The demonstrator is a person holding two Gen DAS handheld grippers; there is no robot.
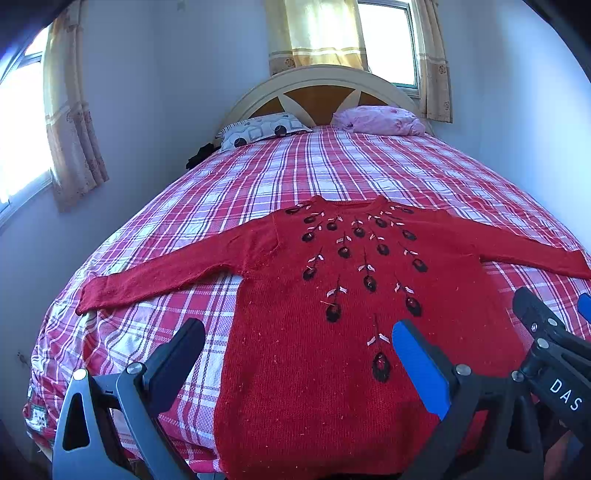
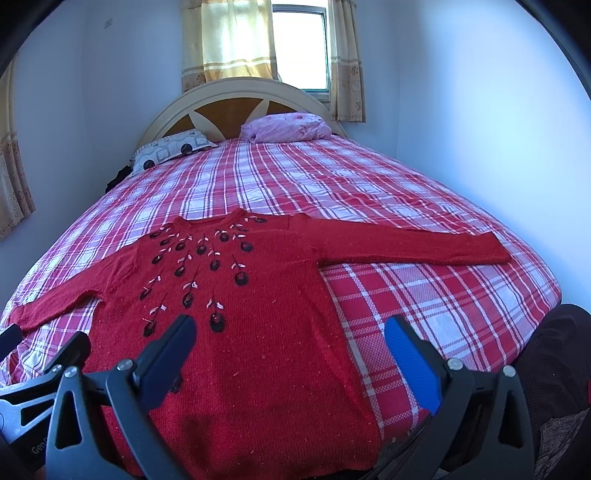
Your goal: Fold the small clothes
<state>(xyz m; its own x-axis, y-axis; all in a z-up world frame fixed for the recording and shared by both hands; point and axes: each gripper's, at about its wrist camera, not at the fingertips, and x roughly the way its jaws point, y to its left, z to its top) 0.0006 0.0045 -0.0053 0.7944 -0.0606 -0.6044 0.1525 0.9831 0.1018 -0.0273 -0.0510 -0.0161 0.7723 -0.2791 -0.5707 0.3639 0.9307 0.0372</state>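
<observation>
Sweater point(image 1: 314, 332) flat on bed point(image 1: 332, 166) | pillows point(image 1: 264, 129) far | grippers point(image 1: 299, 343) spread

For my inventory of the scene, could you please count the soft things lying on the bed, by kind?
Red sweater: 1, spread flat with both sleeves out
Pillows: 2, one patterned grey-white and one pink, both at the headboard
Dark cloth at the bed's edge by the patterned pillow: 1, kind unclear
Total: 4

plaid bedsheet point(image 1: 332, 166) | patterned pillow point(image 1: 258, 131) | pink bundle point(image 1: 380, 120) | headboard point(image 1: 317, 98) | curtains point(image 1: 317, 33)
</observation>
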